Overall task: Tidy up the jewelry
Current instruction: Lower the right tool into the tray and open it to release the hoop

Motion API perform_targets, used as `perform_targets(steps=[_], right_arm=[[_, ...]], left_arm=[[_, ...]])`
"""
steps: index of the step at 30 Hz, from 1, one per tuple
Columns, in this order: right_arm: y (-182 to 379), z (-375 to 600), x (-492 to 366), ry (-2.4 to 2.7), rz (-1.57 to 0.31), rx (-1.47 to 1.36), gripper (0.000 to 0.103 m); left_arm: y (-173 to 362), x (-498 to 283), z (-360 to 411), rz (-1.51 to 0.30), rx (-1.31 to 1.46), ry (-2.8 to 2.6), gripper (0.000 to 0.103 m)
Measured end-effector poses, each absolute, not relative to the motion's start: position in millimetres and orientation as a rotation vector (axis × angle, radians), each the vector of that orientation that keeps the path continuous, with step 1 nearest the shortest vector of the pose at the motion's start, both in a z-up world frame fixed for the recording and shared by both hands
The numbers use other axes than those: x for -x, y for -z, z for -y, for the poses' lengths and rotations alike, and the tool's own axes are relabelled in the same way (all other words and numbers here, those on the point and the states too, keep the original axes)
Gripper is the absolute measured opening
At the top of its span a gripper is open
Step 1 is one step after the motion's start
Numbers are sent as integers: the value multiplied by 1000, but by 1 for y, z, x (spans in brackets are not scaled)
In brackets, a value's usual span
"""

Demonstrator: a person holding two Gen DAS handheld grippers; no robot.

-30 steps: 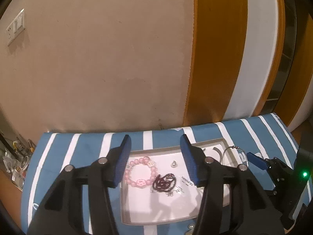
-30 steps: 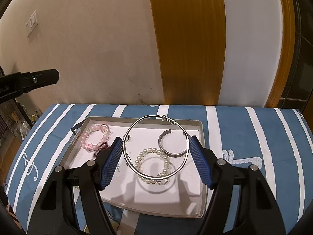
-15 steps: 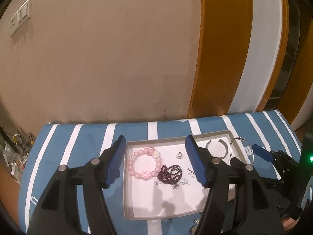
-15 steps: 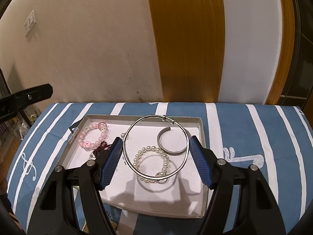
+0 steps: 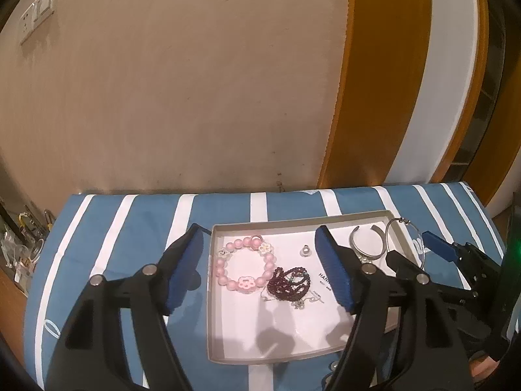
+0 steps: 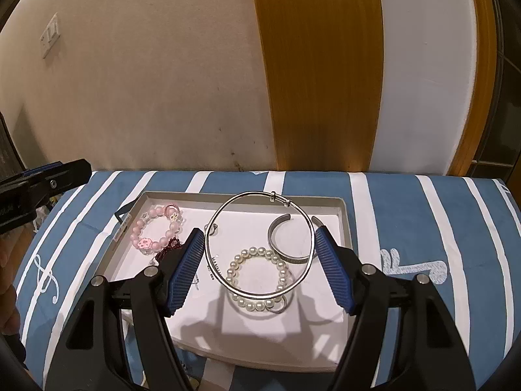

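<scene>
A shallow white tray [image 5: 210,293] [image 6: 345,228] lies on a blue striped cloth. In it are a pink bead bracelet [image 5: 246,282] [image 6: 145,244], a dark red bead strand [image 5: 289,283] [image 6: 166,251], a small silver bead [image 5: 305,251], a pearl bracelet [image 6: 232,272] and a silver cuff [image 5: 352,239] [image 6: 272,238]. My left gripper [image 5: 259,231] hovers over the tray's left half, its jaws opening with nothing between them. My right gripper [image 6: 259,231] [image 5: 410,247] is shut across a large thin silver bangle [image 6: 272,195] [image 5: 403,219], held above the tray's right half.
The blue and white striped cloth [image 6: 423,228] covers the table up to a beige wall. Small clutter [image 5: 19,244] sits off the table's left end. A hand [image 6: 6,293] shows at the left edge of the right wrist view.
The left gripper's jaws have spread wider and it has sunk a little toward the tray. The right gripper has stayed put with the bangle in it.
</scene>
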State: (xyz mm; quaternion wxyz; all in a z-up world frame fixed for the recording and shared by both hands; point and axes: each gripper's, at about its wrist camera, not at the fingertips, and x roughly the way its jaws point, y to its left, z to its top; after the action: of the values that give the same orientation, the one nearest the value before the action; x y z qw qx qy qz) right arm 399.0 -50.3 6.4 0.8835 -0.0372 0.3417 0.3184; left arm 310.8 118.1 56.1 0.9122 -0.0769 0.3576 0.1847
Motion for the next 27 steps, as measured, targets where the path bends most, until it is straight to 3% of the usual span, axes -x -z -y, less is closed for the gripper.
perform_targets(steps=[27], right_arm=[[-3,50,-403,-663,-706,69,71]], left_arm=[[-44,-311,-122,-744,177,-374,72]])
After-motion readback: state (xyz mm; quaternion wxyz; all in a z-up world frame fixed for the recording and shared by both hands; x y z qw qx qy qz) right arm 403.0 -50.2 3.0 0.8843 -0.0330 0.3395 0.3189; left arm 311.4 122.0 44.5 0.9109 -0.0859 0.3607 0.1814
